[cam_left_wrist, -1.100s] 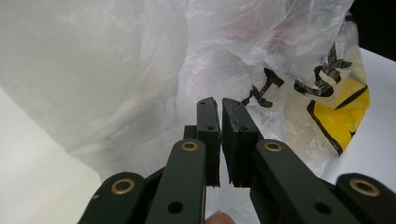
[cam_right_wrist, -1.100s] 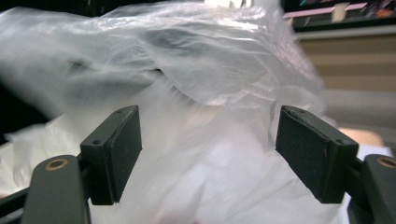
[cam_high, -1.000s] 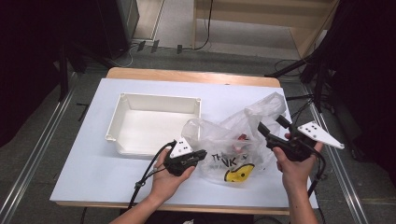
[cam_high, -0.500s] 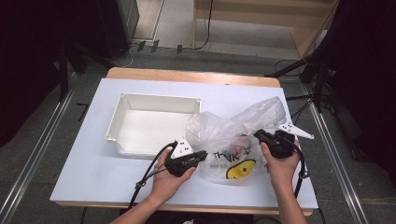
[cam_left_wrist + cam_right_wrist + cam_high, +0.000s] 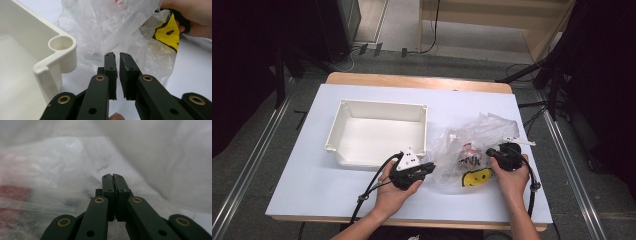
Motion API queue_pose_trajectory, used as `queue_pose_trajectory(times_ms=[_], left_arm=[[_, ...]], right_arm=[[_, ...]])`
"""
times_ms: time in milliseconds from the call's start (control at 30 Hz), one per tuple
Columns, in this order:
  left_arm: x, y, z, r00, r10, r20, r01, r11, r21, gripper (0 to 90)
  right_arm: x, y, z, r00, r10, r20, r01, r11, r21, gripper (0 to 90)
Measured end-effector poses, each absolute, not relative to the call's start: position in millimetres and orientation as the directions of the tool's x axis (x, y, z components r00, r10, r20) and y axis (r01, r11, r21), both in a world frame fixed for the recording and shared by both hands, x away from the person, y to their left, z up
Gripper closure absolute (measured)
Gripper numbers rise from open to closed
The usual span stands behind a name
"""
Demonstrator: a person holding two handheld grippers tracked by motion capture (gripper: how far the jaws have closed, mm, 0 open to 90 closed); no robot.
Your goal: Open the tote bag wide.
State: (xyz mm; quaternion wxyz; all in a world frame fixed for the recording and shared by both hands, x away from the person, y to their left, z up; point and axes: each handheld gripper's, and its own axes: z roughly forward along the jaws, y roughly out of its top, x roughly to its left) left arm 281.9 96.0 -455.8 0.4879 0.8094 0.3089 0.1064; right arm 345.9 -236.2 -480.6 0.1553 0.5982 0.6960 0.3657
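Note:
A clear plastic bag point(image 5: 472, 145) with a yellow smiley face and red print lies crumpled on the white table, right of a white bin point(image 5: 382, 132). My left gripper point(image 5: 432, 167) rests at the bag's left edge. In the left gripper view its jaws point(image 5: 117, 56) stand all but together with a thin slit, pointing at the bag point(image 5: 107, 27); nothing shows between them. My right gripper point(image 5: 488, 152) lies on the bag's right side. In the right gripper view its jaws point(image 5: 113, 176) are pressed together, buried in the film point(image 5: 62, 157), apparently pinching it.
The empty bin's rounded corner point(image 5: 57, 52) stands close to the left of my left gripper's jaws. The white tabletop point(image 5: 472, 105) has bare room behind the bag and in front of the bin. Metal rails run along both sides of the table.
My right gripper came down from above the bag's right side onto the bag and its jaws closed. The bag's raised top has sunk lower. My left gripper stayed put.

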Motion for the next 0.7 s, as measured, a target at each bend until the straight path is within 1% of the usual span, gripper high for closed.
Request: queue_pose_trajectory(times_ms=[33, 100, 167, 200, 267, 367, 400, 433, 500, 533, 633, 700], left_arm=[[281.5, 96.3, -455.1, 0.785, 0.605, -0.131, 0.397, -0.331, 0.856, 83.0], [281.2, 97.5, -453.4, 0.787, 0.602, -0.135, 0.392, -0.320, 0.862, 78.6], [280.2, 98.8, -450.1, 0.789, 0.598, -0.142, 0.383, -0.298, 0.874, 71.7], [279.3, 99.1, -447.4, 0.788, 0.599, -0.144, 0.379, -0.286, 0.880, 68.0], [278.0, 99.0, -440.4, 0.784, 0.603, -0.145, 0.365, -0.260, 0.894, 57.1], [276.7, 99.1, -427.0, 0.779, 0.609, -0.148, 0.345, -0.219, 0.913, 43.9], [276.1, 99.1, -422.7, 0.777, 0.613, -0.147, 0.337, -0.207, 0.919, 41.2], [275.5, 99.3, -418.9, 0.775, 0.615, -0.144, 0.329, -0.199, 0.923, 39.0], [274.4, 99.0, -413.6, 0.773, 0.618, -0.141, 0.314, -0.180, 0.932, 34.3], [274.0, 98.2, -412.1, 0.771, 0.622, -0.137, 0.309, -0.177, 0.934, 32.7], [274.9, 94.1, -413.2, 0.770, 0.624, -0.132, 0.308, -0.183, 0.934, 31.2], [277.4, 90.3, -417.3, 0.767, 0.627, -0.135, 0.322, -0.196, 0.926, 34.5]], right_arm=[[345.4, -236.3, -480.6, -0.236, 0.946, 0.222, 0.719, 0.016, 0.695, 89.7], [342.3, -236.3, -478.1, -0.248, 0.942, 0.227, 0.712, 0.018, 0.702, 84.5], [337.7, -236.1, -474.6, -0.267, 0.936, 0.228, 0.696, 0.023, 0.718, 75.8], [334.7, -236.1, -472.4, -0.270, 0.936, 0.224, 0.688, 0.025, 0.726, 72.9], [329.6, -236.4, -467.4, -0.283, 0.932, 0.227, 0.670, 0.023, 0.742, 69.2], [323.5, -236.5, -459.4, -0.256, 0.943, 0.212, 0.646, 0.004, 0.763, 55.9], [321.9, -236.2, -456.5, -0.245, 0.947, 0.208, 0.641, -0.003, 0.767, 49.6], [320.4, -235.8, -453.9, -0.229, 0.953, 0.197, 0.631, -0.008, 0.776, 42.7], [317.0, -235.5, -447.7, -0.199, 0.966, 0.164, 0.612, -0.009, 0.791, 33.9], [315.1, -235.4, -444.4, -0.195, 0.966, 0.168, 0.606, -0.016, 0.795, 30.5], [308.2, -238.3, -436.2, -0.210, 0.961, 0.178, 0.580, -0.024, 0.814, 24.3], [303.3, -239.7, -432.5, -0.221, 0.958, 0.180, 0.568, -0.023, 0.823, 21.1]])
